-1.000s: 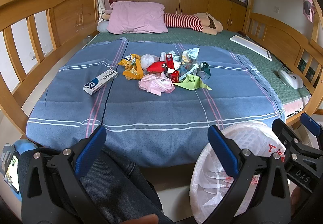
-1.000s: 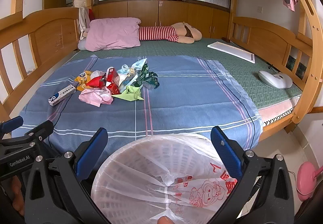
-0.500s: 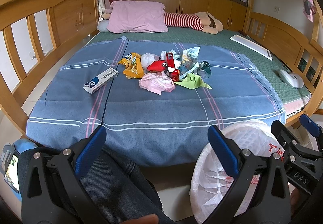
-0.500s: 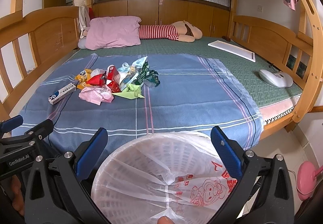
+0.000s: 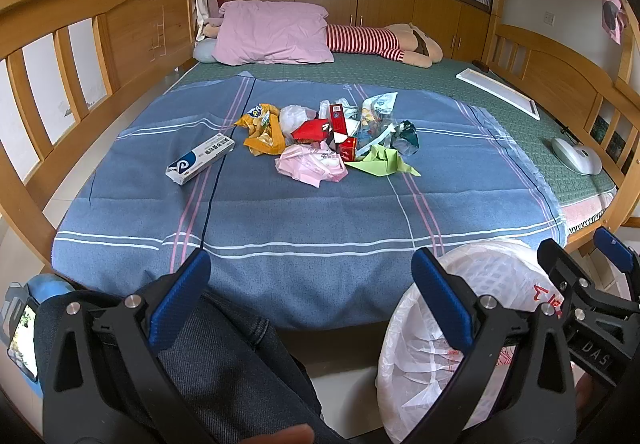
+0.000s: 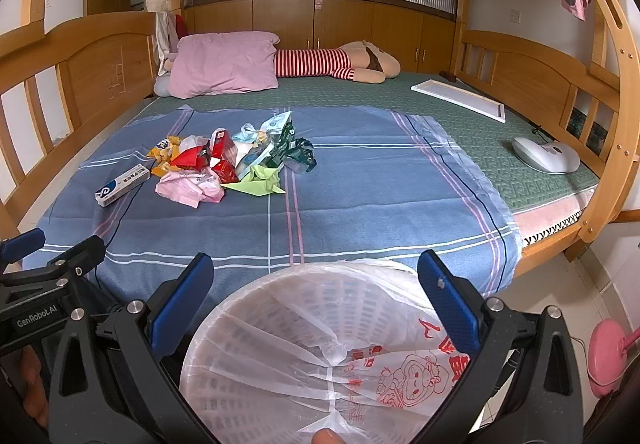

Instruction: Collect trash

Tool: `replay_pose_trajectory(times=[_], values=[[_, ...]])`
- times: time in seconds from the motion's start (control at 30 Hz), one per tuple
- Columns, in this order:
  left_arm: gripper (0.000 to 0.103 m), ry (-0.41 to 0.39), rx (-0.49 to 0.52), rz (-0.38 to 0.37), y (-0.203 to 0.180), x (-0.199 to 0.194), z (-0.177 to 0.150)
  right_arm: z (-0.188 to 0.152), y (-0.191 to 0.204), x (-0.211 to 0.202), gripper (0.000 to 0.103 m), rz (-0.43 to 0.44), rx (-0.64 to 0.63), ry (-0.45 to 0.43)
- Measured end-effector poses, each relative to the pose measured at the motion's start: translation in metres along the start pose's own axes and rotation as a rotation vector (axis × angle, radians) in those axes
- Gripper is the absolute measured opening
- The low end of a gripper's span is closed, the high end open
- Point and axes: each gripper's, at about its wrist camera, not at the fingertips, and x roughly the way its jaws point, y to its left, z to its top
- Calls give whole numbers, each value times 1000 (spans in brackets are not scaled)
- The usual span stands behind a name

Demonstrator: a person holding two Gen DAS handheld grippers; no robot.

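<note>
From the left wrist view, the left gripper (image 5: 310,294) sits at the bottom of the frame with its blue-padded jaws spread wide and nothing between them, above a denim-clad leg (image 5: 224,372). The heap of trash (image 5: 328,140) lies in the middle of the frame on the blue striped blanket (image 5: 304,216), with a pink crumpled bag (image 5: 310,166) at its near edge, a green folded paper (image 5: 382,162) to the right and a white toothpaste box (image 5: 200,160) lying apart to the left. At lower right stands the white bin lined with a plastic bag (image 5: 472,324), off the bed edge.

From the right wrist view, the right gripper (image 6: 316,296) is low in the frame, jaws likewise wide apart and empty, directly over the bin (image 6: 304,356). The trash (image 6: 228,160) sits left of centre, well apart from it. A pink pillow (image 6: 224,64) rests at the upper left of the bed.
</note>
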Motion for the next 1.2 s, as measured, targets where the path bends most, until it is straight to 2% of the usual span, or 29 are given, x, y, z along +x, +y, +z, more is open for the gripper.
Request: replay_pose_trajectory(times=[0.53, 0.6, 0.7, 0.73, 0.77, 0.83, 0.87, 0.93, 0.97, 1.03, 1.1, 1.2], values=[[100, 14, 1, -2, 5, 8, -5, 0, -5, 3, 100, -19, 2, 1], [100, 11, -3, -3, 14, 14, 1, 2, -6, 3, 100, -31, 2, -7], [100, 14, -48, 40, 44, 33, 17, 9, -11, 4, 100, -45, 7, -21], [96, 19, -69, 47, 58, 42, 24, 11, -11, 6, 100, -48, 7, -23], [84, 20, -88, 53, 75, 53, 33, 13, -11, 9, 100, -47, 6, -22], [68, 37, -110, 72, 101, 74, 49, 17, -9, 17, 100, -28, 8, -10], [66, 46, -117, 72, 117, 90, 60, 19, -6, 22, 100, -18, 8, -2], [69, 64, -92, 56, 137, 117, 77, 23, 1, 35, 100, 15, 9, 26], [80, 76, -70, 55, 144, 131, 85, 25, 6, 44, 100, 42, 11, 52], [96, 86, -16, 93, 156, 164, 99, 27, 18, 62, 100, 86, 16, 100], [96, 96, 28, 99, 162, 192, 107, 29, 30, 76, 100, 107, 12, 128], [99, 156, 97, 92, 164, 235, 113, 37, 56, 109, 100, 151, 3, 182]])
